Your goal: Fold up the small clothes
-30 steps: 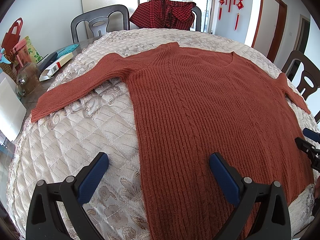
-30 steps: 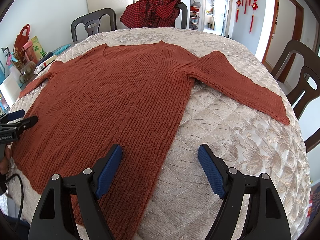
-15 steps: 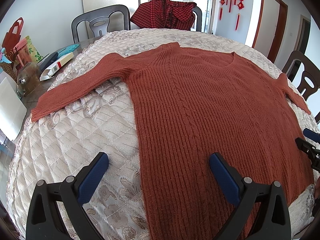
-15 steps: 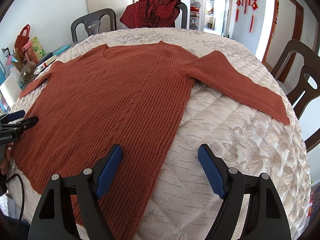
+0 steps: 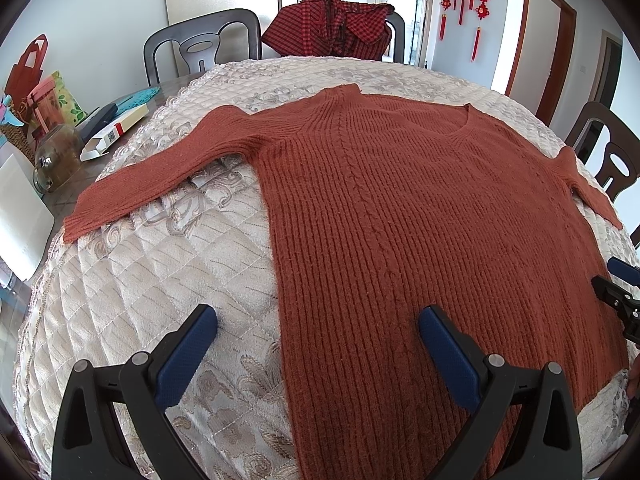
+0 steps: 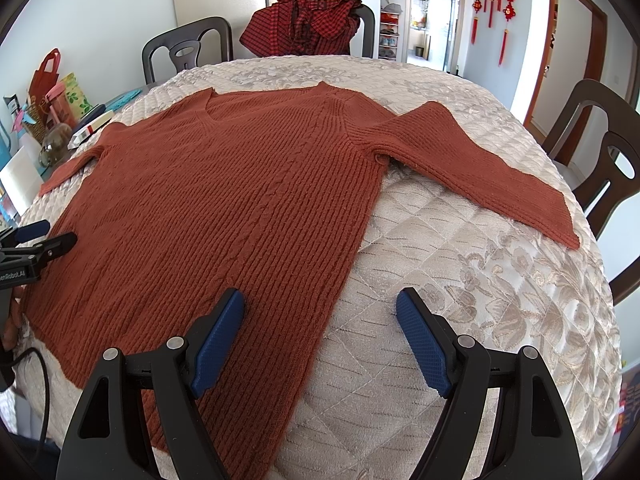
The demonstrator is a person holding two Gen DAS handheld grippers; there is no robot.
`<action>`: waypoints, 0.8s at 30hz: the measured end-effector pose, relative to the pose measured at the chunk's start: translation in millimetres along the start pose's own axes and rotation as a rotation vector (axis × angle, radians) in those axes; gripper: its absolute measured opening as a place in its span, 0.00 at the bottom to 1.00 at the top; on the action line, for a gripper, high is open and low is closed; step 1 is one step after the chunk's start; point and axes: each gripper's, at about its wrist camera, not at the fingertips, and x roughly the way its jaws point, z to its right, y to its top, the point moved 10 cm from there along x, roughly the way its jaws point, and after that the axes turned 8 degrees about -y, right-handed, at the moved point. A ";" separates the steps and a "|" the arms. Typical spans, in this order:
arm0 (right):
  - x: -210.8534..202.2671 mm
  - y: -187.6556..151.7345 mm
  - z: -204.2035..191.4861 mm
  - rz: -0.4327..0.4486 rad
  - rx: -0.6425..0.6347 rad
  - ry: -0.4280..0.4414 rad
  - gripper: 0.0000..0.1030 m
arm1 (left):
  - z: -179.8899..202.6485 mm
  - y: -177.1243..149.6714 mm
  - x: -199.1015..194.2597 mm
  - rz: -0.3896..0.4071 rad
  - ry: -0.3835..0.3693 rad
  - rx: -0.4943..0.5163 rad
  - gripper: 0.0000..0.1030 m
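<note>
On the bench [image 5: 132, 280], covered with a cream quilted cloth, a rust-red ribbed knit sweater [image 5: 420, 220] lies flat and face up, both sleeves spread outward, neckline toward the far chairs. No fold has been made; the task stands at its opening step. The left claw [image 5: 316, 344] hovers over the sweater's left side edge near the hem, jaws apart and empty. The right claw [image 6: 320, 328] hovers over the sweater's right side edge near the hem, jaws likewise apart and empty. The next move likely calls for each claw to close on the sweater, at a sleeve or side edge, and carry it inward across the body.
</note>
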 end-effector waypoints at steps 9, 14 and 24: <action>-0.2 -0.1 0.0 0.000 0.000 0.000 0.76 | -0.5 -0.1 0.2 -0.002 0.001 0.001 1.00; 0.0 0.1 -0.1 0.000 0.000 0.000 0.76 | -1.9 0.6 -0.3 -0.001 0.001 0.001 1.00; -0.8 -2.1 -2.1 -0.010 -0.003 0.000 0.76 | -3.8 -0.5 0.3 -0.005 0.003 -0.001 1.00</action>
